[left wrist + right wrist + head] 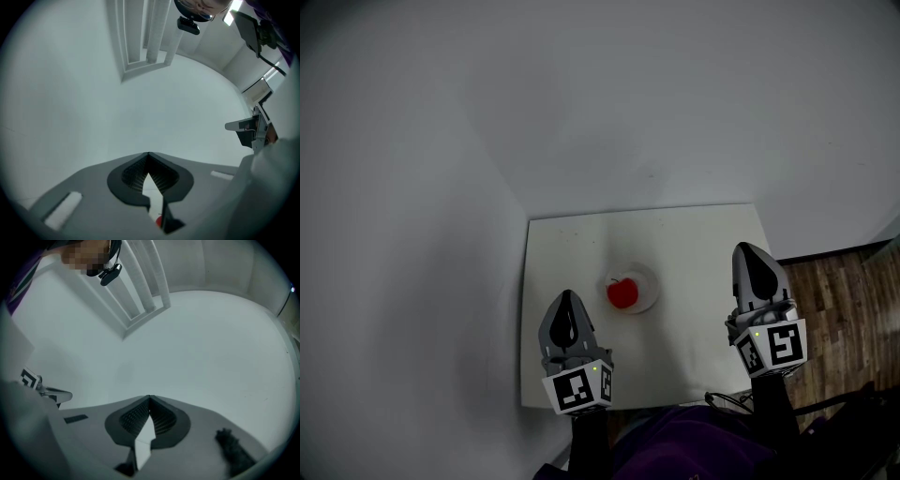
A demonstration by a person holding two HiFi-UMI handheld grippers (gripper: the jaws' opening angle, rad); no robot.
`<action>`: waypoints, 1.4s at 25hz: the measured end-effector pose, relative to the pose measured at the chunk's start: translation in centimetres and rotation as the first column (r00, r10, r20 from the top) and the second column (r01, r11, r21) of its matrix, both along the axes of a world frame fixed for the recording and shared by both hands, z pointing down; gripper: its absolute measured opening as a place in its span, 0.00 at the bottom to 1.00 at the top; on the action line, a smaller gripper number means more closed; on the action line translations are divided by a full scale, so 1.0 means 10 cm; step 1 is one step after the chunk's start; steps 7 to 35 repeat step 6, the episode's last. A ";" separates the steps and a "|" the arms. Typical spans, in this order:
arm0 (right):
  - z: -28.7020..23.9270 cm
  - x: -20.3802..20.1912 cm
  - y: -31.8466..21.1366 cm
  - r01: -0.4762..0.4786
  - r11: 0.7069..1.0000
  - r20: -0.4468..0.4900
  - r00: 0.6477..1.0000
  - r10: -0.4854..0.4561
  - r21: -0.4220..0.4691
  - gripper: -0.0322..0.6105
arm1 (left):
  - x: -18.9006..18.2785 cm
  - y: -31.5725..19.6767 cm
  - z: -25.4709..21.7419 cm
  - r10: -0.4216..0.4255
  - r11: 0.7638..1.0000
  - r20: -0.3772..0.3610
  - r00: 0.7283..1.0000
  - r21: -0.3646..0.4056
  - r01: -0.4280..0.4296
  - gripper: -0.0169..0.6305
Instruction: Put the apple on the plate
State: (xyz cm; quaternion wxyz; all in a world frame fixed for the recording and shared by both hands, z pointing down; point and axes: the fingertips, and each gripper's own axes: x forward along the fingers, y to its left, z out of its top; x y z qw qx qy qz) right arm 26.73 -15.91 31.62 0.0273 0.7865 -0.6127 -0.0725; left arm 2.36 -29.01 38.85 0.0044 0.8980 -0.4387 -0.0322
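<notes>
A red apple [622, 292] sits on a small pale plate [645, 279] near the middle of a small white table [694, 244]. My left gripper [569, 296] hovers just left of the plate and nearer to me, with its jaws shut and nothing between them. My right gripper [748, 249] is at the table's right edge, well apart from the plate, also shut and empty. In the left gripper view the jaws [148, 153] meet at the tip, and a sliver of the apple [159, 220] shows through the gap below them. The right gripper view shows its jaws [149, 397] meeting the same way.
The table stands in a corner against white walls [441, 187]. Wooden floor [844, 291] lies to the right of the table. A purple garment [694, 450] and dark cables [727, 403] are at the near edge.
</notes>
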 end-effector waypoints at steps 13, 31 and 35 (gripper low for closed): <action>0.02 -0.02 -0.01 0.004 1.000 0.005 1.000 -0.004 -0.004 0.07 | -0.02 0.00 0.01 -0.003 1.000 0.000 1.000 -0.001 0.003 0.04; 0.02 -0.02 -0.01 0.004 1.000 0.005 1.000 -0.004 -0.004 0.07 | -0.02 0.00 0.01 -0.003 1.000 0.000 1.000 -0.001 0.003 0.04; 0.02 -0.02 -0.01 0.004 1.000 0.005 1.000 -0.004 -0.004 0.07 | -0.02 0.00 0.01 -0.003 1.000 0.000 1.000 -0.001 0.003 0.04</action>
